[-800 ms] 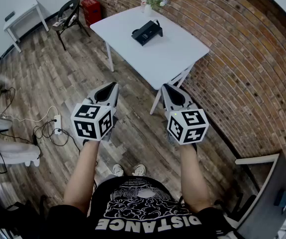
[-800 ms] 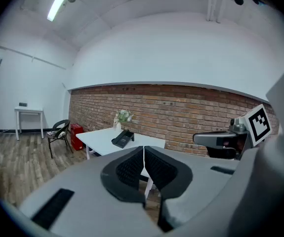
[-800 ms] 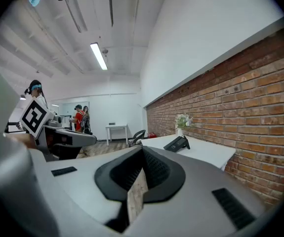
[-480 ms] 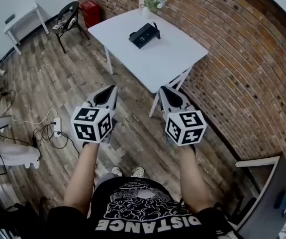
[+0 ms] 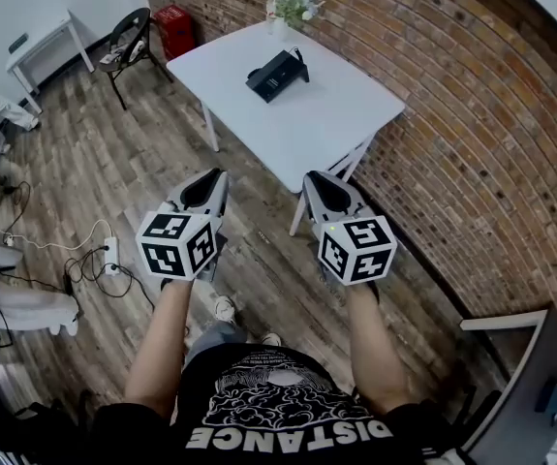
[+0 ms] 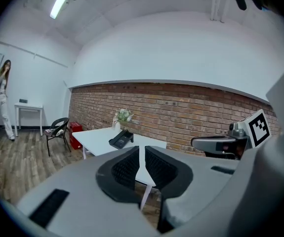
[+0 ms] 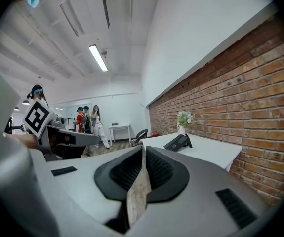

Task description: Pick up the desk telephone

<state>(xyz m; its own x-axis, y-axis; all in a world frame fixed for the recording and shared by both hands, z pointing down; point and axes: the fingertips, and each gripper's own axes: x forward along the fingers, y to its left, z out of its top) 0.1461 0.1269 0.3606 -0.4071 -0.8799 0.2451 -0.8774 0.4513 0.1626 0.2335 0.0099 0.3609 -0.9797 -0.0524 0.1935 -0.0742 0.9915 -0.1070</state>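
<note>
telephone first: the black desk telephone [image 5: 276,74] lies on the white table [image 5: 341,129], on the table's far half and clear of every edge. nothing touches it. a vase of pale flowers [image 5: 291,3] stands at the table's far corner, just beyond the telephone. the brick wall [image 5: 472,105] runs along the table's right side.

both tongs are well short of the table's near corner, side by side above the wooden floor [image 5: 113,163] and pointing toward the table. the left gripper [image 5: 217,174] has its jaws pressed together with nothing between them. the right gripper [image 5: 312,178] is closed the same way and also holds nothing; only a thin slit shows between its pads. each rides in one of the person's hands, with its marker cube on the end nearest the person.

off the table's left side stands a black chair [image 5: 133,32], with a red box [image 5: 174,22] beside it against the wall. a small white desk [image 5: 50,42] is farther left. a power strip with cables [image 5: 111,250] lies on the floor well to the table's near left. people [image 7: 90,125] stand far off beyond the chair.
</note>
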